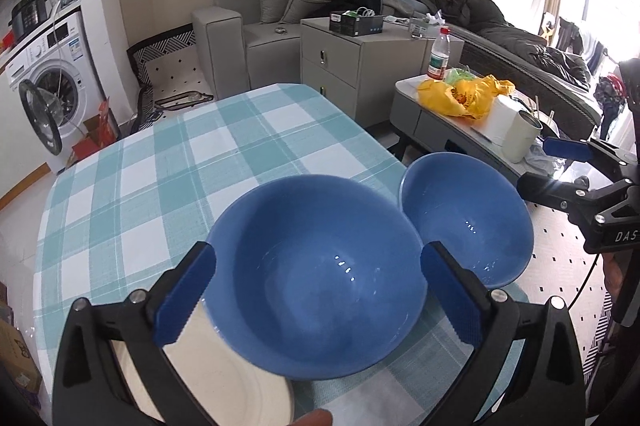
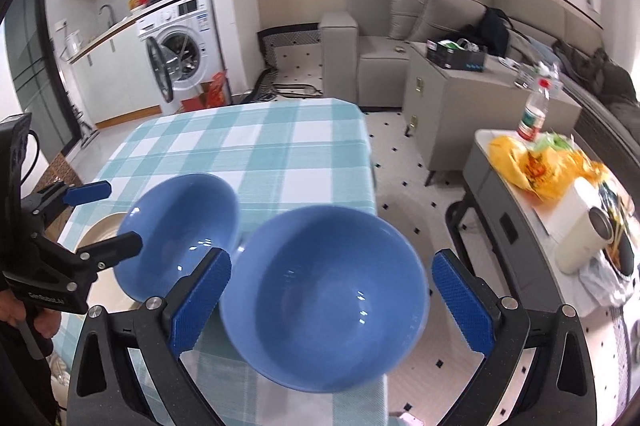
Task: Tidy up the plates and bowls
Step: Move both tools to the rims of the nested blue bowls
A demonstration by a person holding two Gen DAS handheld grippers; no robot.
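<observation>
Two blue bowls stand side by side on a table with a teal-and-white check cloth point(image 1: 168, 161). In the left wrist view, the left bowl point(image 1: 316, 290) lies between the fingers of my left gripper point(image 1: 316, 254). The jaws stand wide, just outside the rim, with the pads not pressing on it. That bowl overlaps a cream plate point(image 1: 224, 382) at its near left. The right bowl point(image 2: 324, 306) sits at the table's right edge inside my right gripper point(image 2: 332, 258), also open and clear of the rim. Each view shows the other bowl point(image 1: 468, 222) point(image 2: 180, 238) and the other gripper point(image 1: 536, 165) point(image 2: 122, 214).
The far half of the table holds nothing. To the right, a low grey side table point(image 1: 424, 117) carries a yellow bag point(image 1: 464, 97), a bottle point(image 1: 438, 57), a paper roll and a cream cup point(image 1: 520, 137). A sofa, a drawer cabinet point(image 1: 352, 61) and a washing machine point(image 1: 48, 81) stand beyond.
</observation>
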